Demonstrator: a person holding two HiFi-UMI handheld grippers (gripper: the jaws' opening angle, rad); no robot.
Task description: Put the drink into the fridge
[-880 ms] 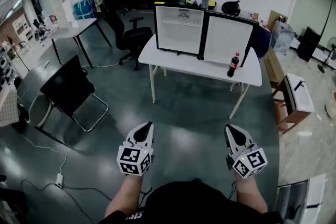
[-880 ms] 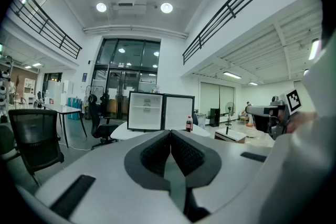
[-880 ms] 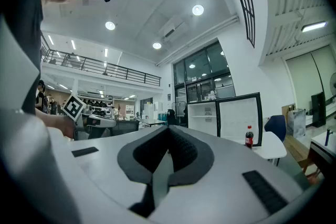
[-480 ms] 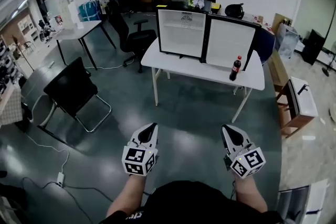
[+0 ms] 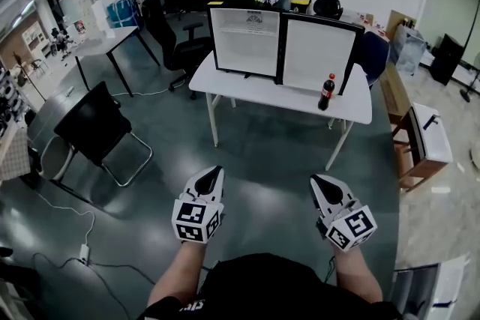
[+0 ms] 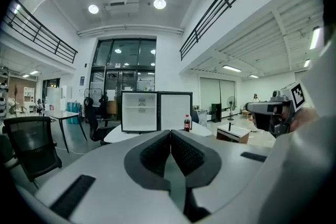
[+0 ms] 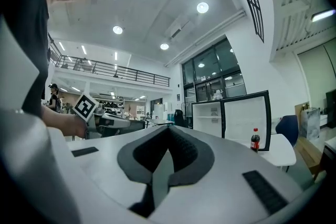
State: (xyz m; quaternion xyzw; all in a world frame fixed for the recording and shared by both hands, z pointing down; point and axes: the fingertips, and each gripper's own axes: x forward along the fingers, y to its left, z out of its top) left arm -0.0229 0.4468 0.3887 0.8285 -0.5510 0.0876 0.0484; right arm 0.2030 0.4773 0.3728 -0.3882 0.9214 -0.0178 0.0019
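Both grippers are held low in front of the person, well apart from the table (image 5: pixel 251 92). Left gripper (image 5: pixel 214 171): jaws pressed together, nothing between them. Right gripper (image 5: pixel 317 181): same, tips meeting, empty.

The bottle (image 5: pixel 326 92) stands upright on the table near its right front edge, just in front of the fridge door (image 5: pixel 315 55). The fridge (image 5: pixel 245 41) sits along the back edge. Its door is swung open to the right and the shelves inside look bare. The task is barely under way: the bottle is untouched and the approach is yet to be made.

Risks from here:
- Arriving with the jaws shut. A tall, narrow bottle near the edge would likely tip or roll off the table if the tips nudge it, so the jaws need spreading before contact.
- Gripping too high on the neck. The bottle could swing or slip, and a hold on the body is probably safer.
- Clipping the open door on the reach, since the bottle stands just in front of it. That could push the door or shift the fridge.
- Catching the fridge's frame or a shelf with the bottle on the way in, if it is carried tilted.
- Floor cables (image 5: pixel 71 236) and a chair (image 5: pixel 96 127) lie to the left, off the straight path, so they matter little.
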